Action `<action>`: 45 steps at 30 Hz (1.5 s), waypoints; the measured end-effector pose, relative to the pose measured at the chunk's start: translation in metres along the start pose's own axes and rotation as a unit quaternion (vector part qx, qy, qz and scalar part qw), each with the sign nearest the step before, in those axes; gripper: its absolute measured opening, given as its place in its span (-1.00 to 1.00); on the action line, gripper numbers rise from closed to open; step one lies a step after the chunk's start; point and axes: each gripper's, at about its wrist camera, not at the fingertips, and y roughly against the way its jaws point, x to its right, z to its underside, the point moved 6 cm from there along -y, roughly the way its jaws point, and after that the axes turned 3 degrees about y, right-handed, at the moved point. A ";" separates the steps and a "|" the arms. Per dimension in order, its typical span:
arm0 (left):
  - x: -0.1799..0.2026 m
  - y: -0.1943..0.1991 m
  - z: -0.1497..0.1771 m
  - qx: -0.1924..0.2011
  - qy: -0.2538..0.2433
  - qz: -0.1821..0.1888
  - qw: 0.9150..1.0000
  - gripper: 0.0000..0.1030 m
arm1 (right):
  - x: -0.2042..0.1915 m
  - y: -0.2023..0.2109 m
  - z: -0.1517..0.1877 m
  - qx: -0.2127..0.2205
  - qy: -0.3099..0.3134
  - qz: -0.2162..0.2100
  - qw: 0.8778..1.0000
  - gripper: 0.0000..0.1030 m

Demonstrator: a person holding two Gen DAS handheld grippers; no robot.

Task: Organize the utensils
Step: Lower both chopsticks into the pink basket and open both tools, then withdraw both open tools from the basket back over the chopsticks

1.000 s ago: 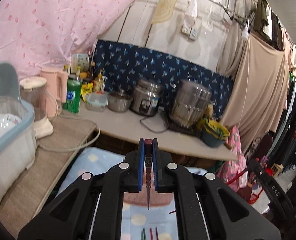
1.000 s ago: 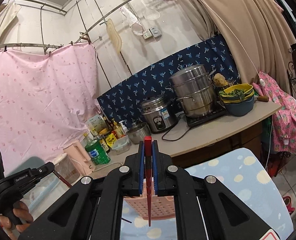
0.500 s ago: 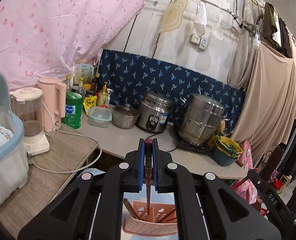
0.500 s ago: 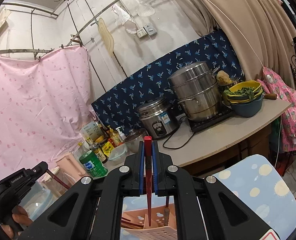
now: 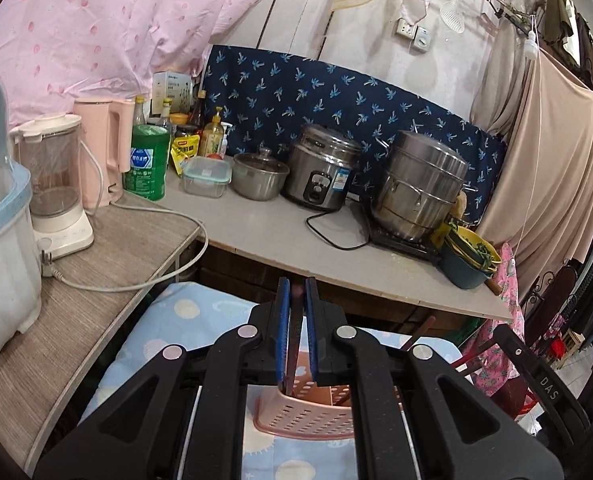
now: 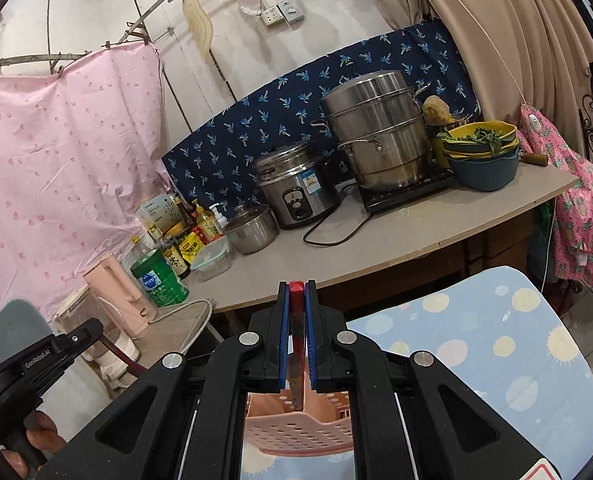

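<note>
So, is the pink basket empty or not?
Not empty: in the left view the basket already holds dark sticks in its compartments.

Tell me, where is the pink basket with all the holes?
The pink basket sits low in both wrist views, on the blue spotted cloth, right under the tips of the chopsticks held in each tool.

A dark chopstick [image 5: 295,332] hangs tip-down over the pink perforated utensil basket [image 5: 308,416]; a red chopstick [image 6: 296,332] points down into the same basket.
</note>
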 end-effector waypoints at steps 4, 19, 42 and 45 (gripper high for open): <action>0.000 0.004 0.002 -0.001 -0.002 -0.004 1.000 -0.65 | -0.004 0.008 -0.001 0.006 0.009 0.002 1.000 -0.74; 0.001 0.043 0.011 0.004 -0.024 -0.013 1.000 0.00 | -0.020 0.054 0.004 0.003 0.025 -0.023 0.999 -0.73; -0.038 0.097 0.158 -0.106 -0.073 -0.031 0.991 0.02 | -0.003 0.133 0.157 -0.107 0.054 -0.013 0.993 -0.73; -0.044 0.099 0.187 -0.127 -0.076 -0.035 0.988 0.02 | 0.004 0.137 0.183 -0.133 0.049 -0.006 0.990 -0.73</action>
